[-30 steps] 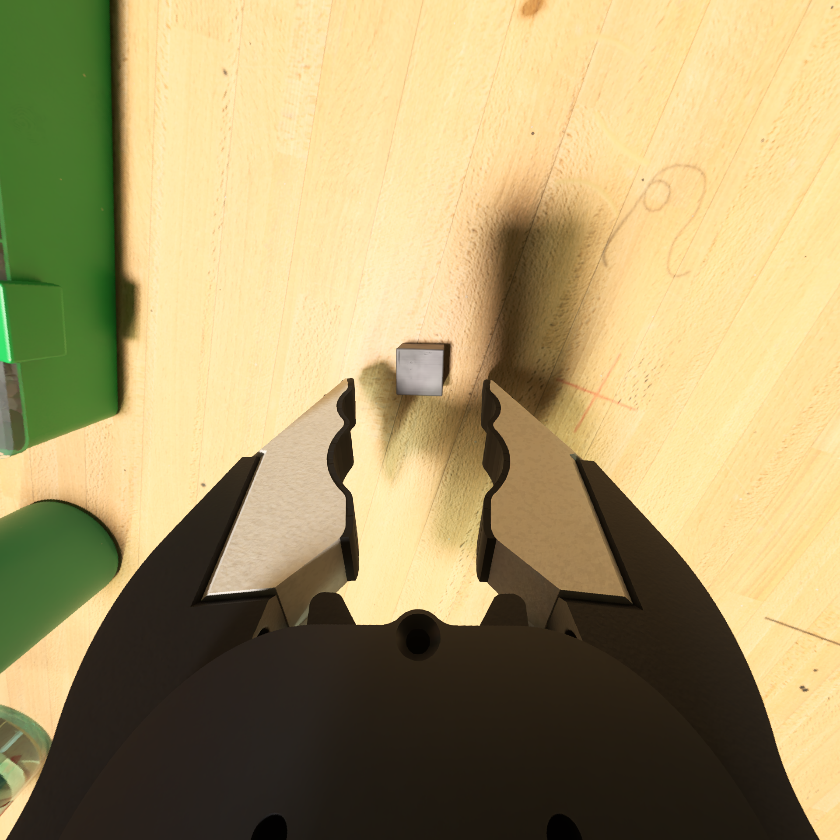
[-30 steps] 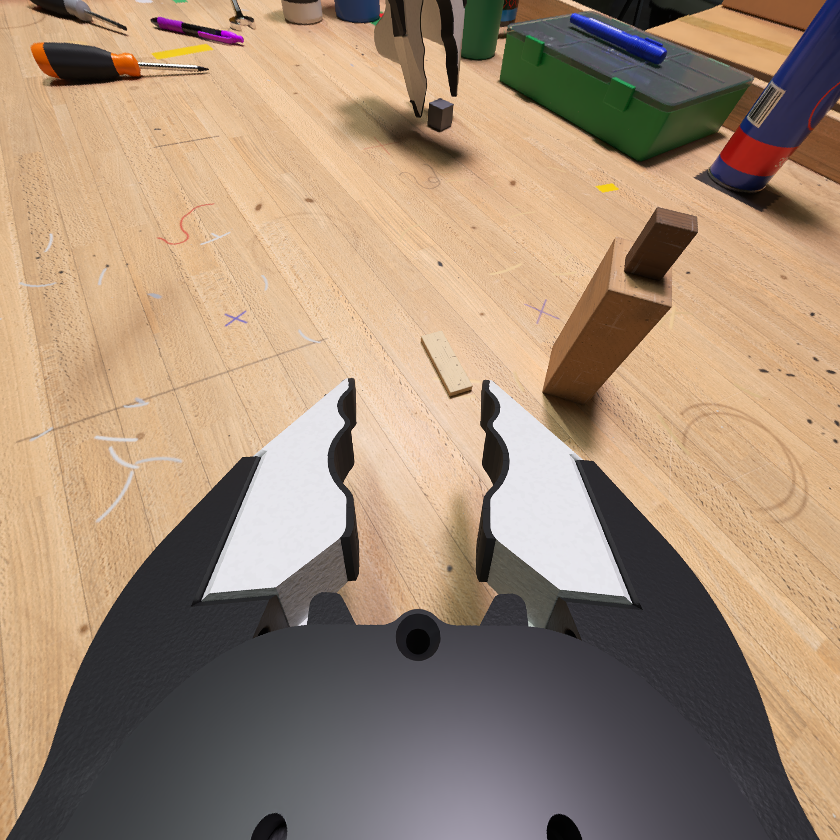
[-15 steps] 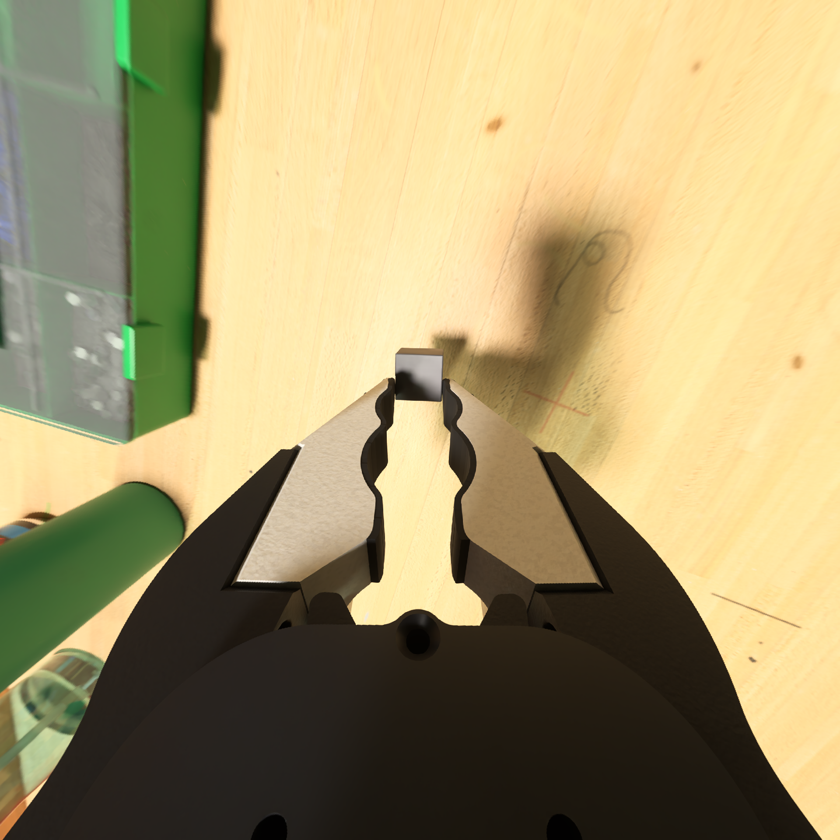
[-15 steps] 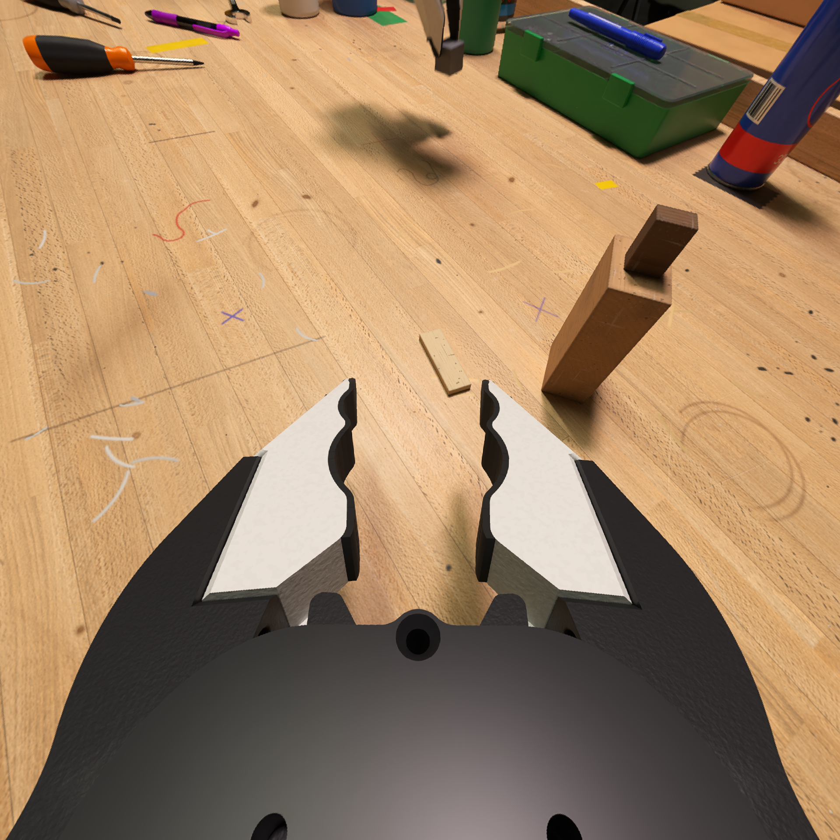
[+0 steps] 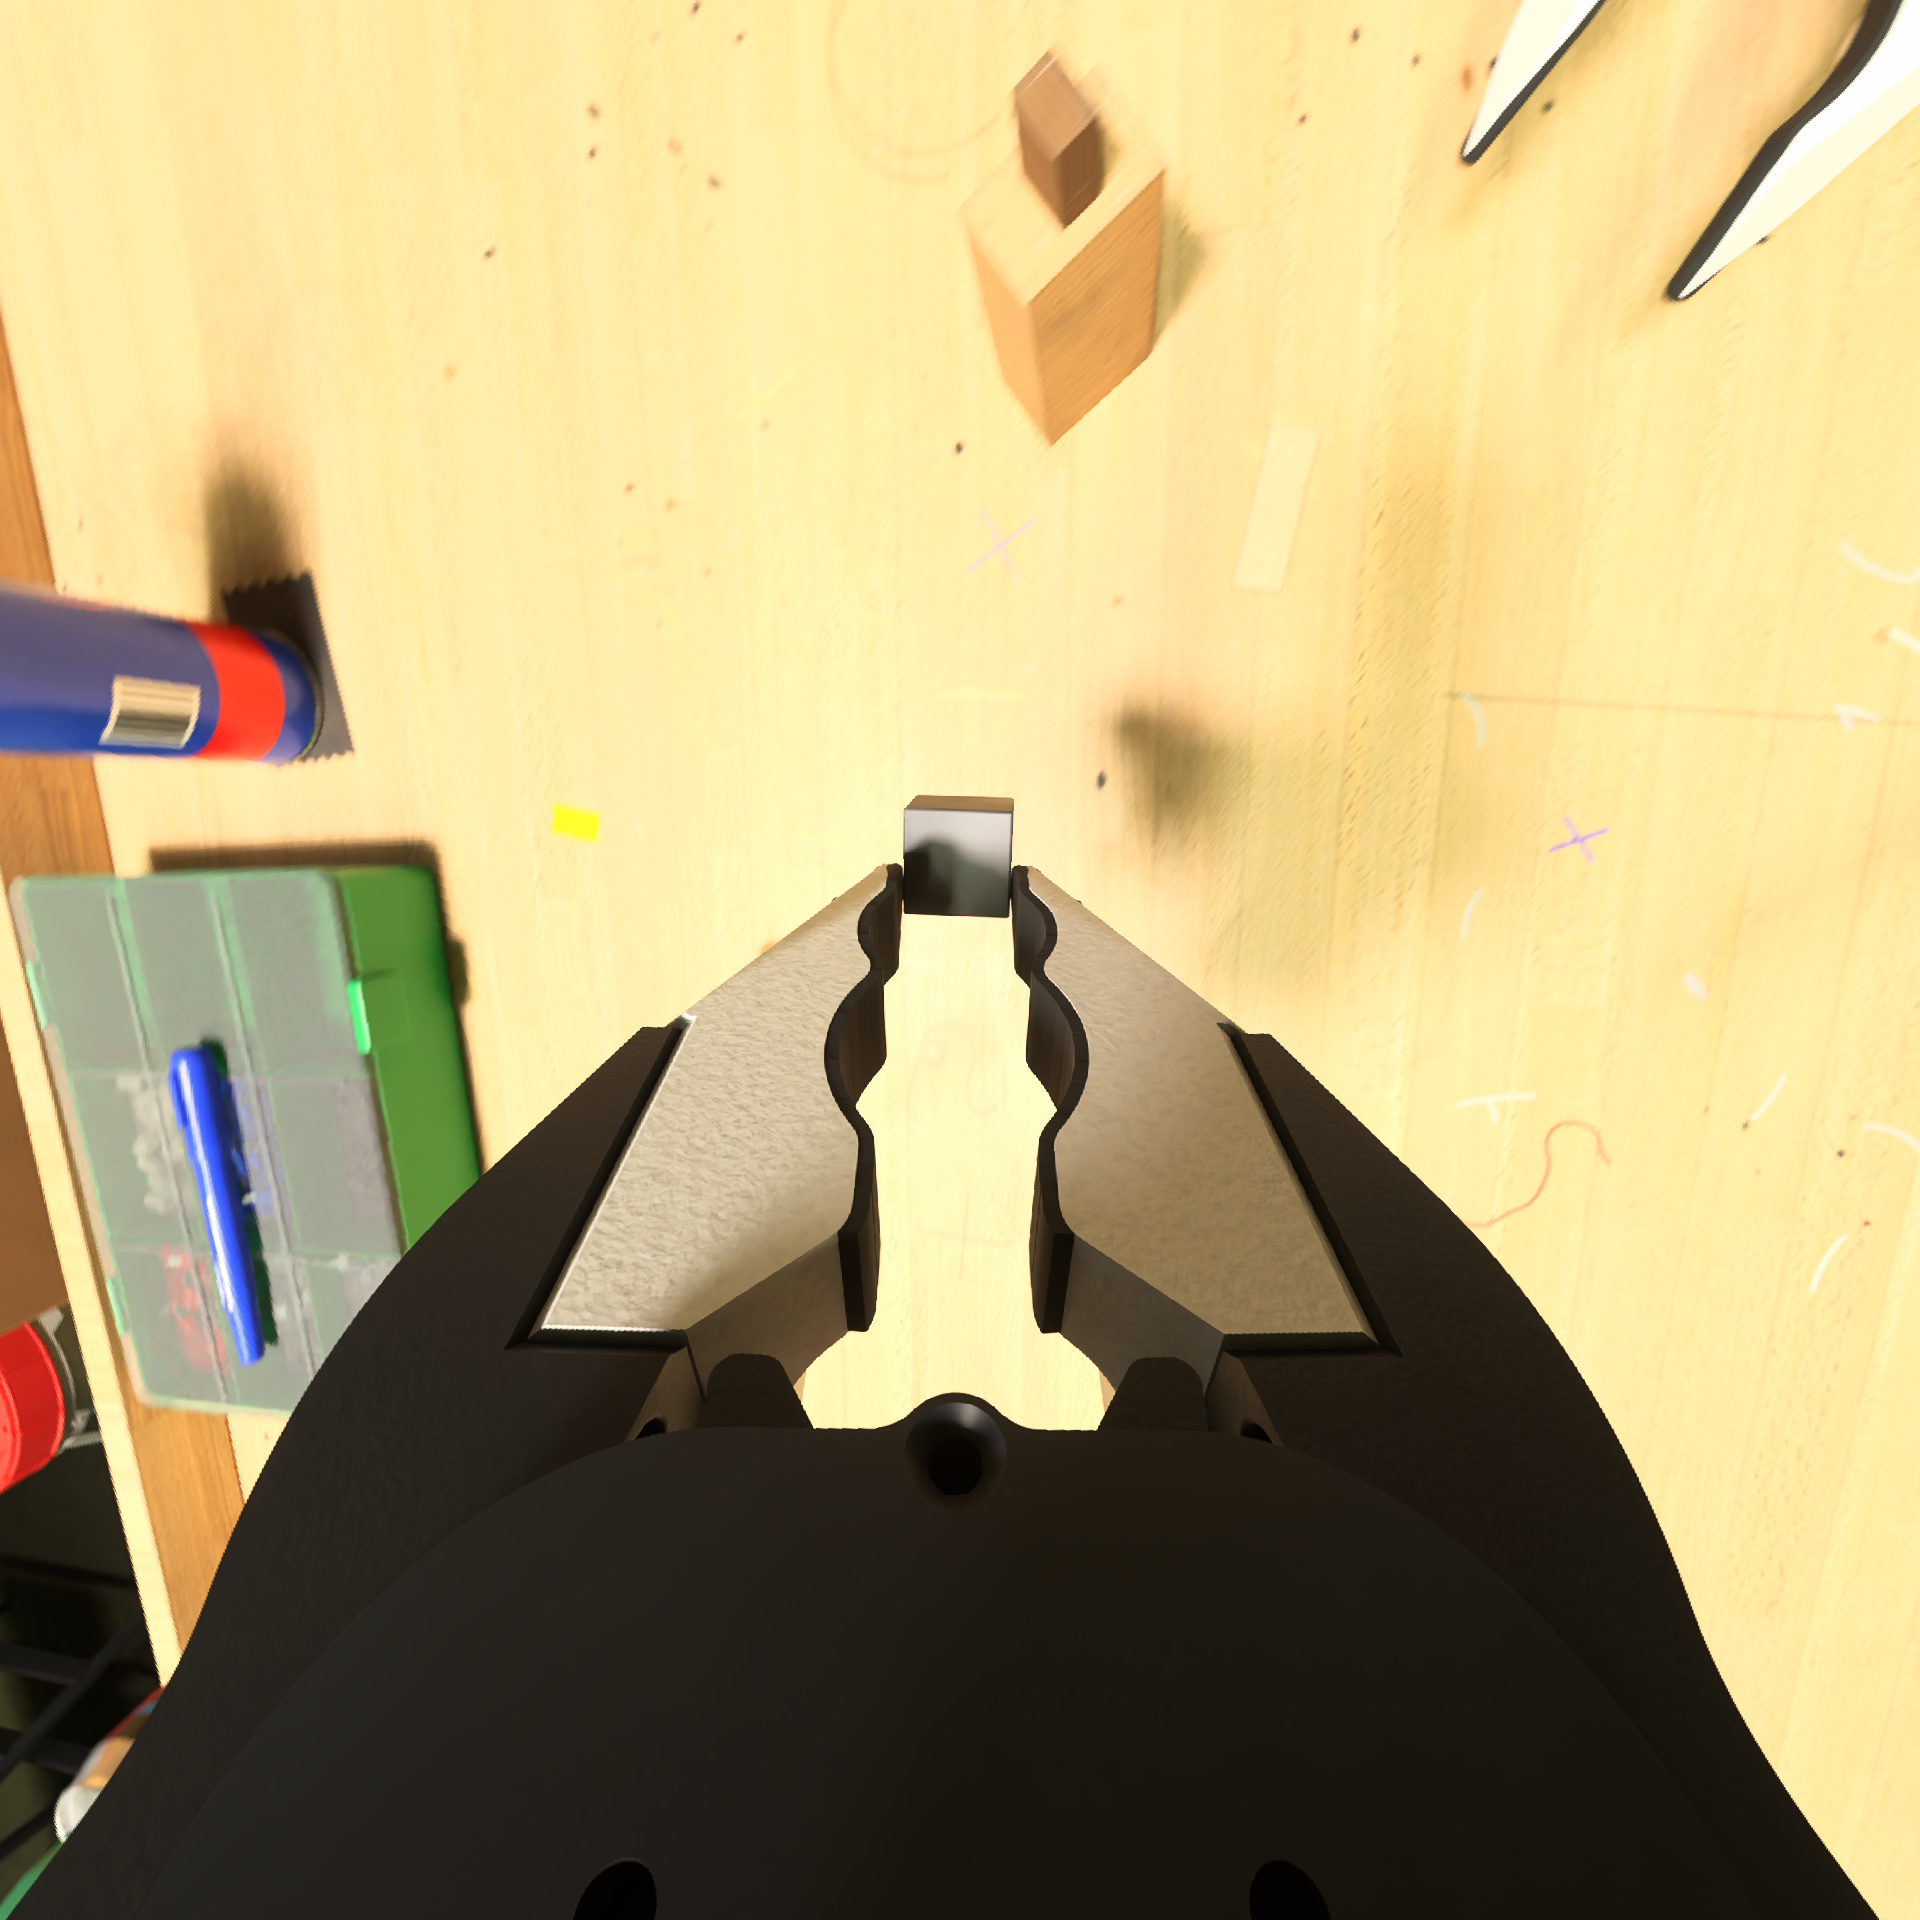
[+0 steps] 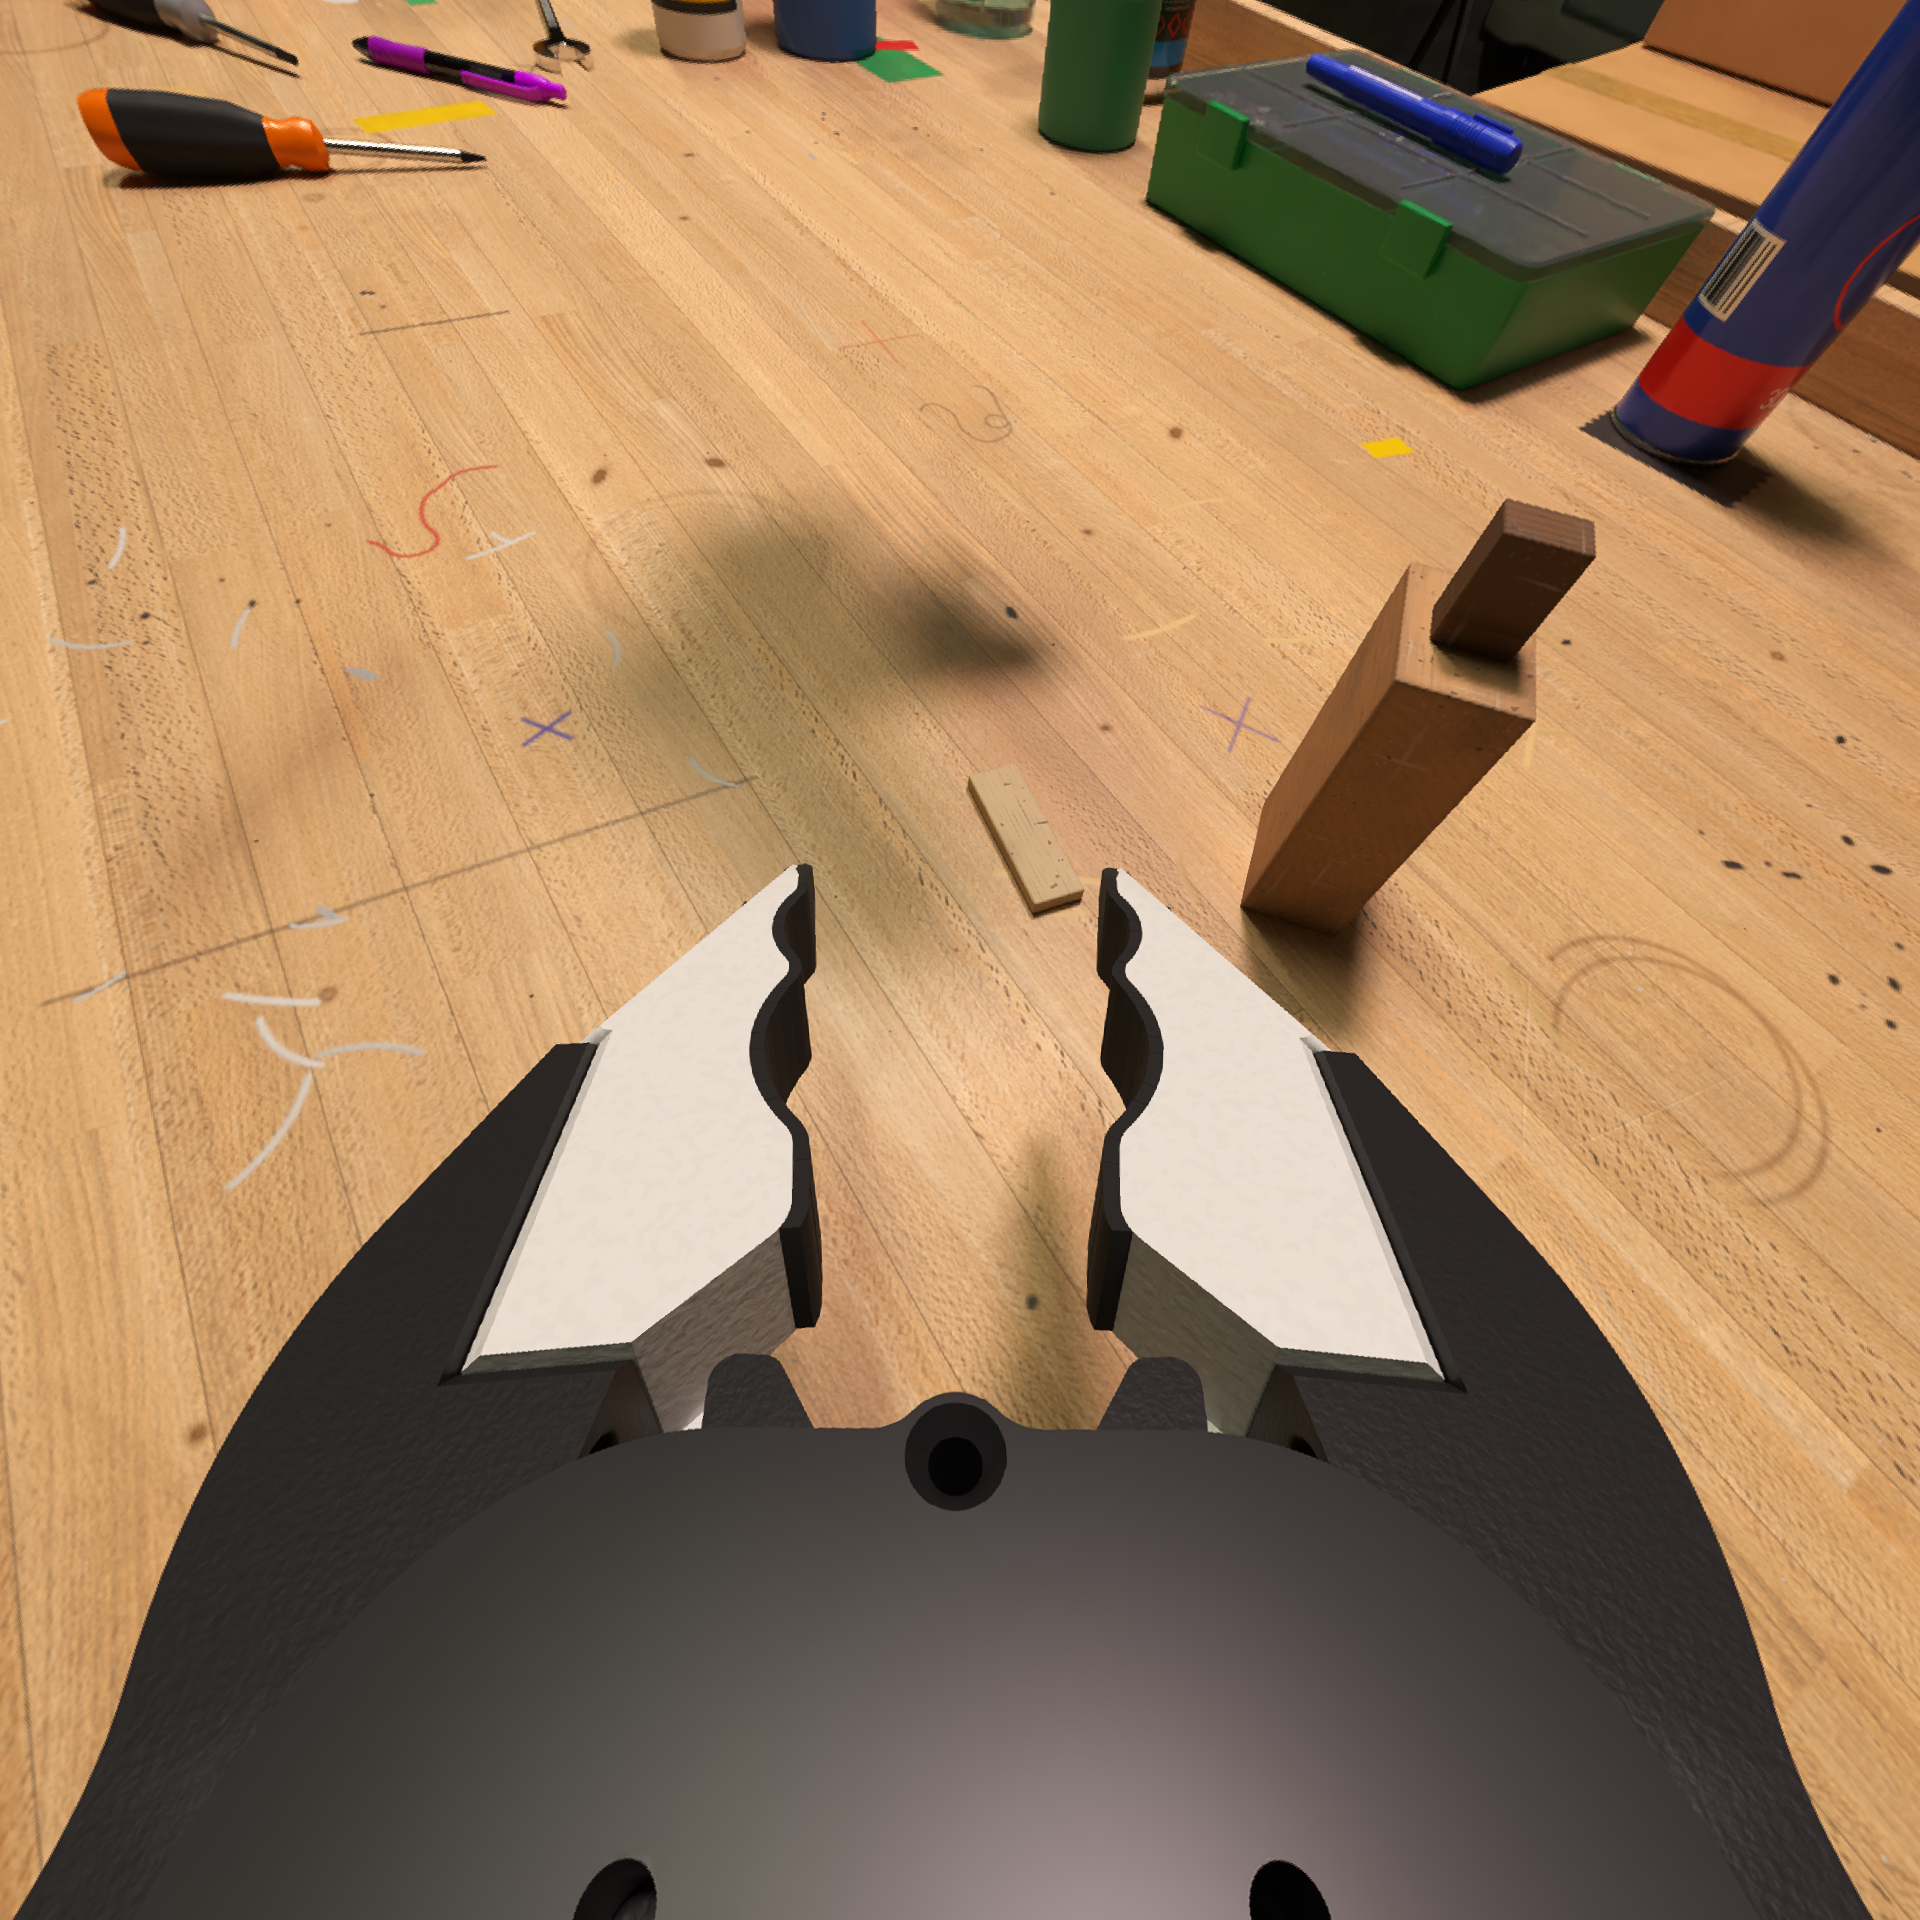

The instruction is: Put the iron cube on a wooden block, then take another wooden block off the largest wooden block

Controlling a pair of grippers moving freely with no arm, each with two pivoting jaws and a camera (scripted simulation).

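My left gripper (image 5: 957,891) is shut on the small dark iron cube (image 5: 957,857) and holds it high above the bench. Ahead of it the largest wooden block (image 5: 1081,301) stands upright with a small dark wooden block (image 5: 1060,145) on top. A thin flat wooden block (image 5: 1276,507) lies to its right. In the right wrist view my right gripper (image 6: 956,894) is open and empty, low over the bench. The thin flat block (image 6: 1027,837) lies just beyond its fingertips. The large block (image 6: 1387,753) with the dark block (image 6: 1512,577) on top stands to the right.
A green parts box (image 6: 1403,223) with a blue marker (image 6: 1413,109) on its lid, a green cylinder (image 6: 1096,73) and a blue-and-red can (image 6: 1766,301) stand at the back right. A screwdriver (image 6: 229,135) and a purple pen (image 6: 457,71) lie at the back left. The right gripper's fingers (image 5: 1766,197) show in the left wrist view.
My left gripper closed on the iron cube, lifted it off the bench and swung toward the wooden blocks. It has left the right wrist view. My right gripper has hardly moved.
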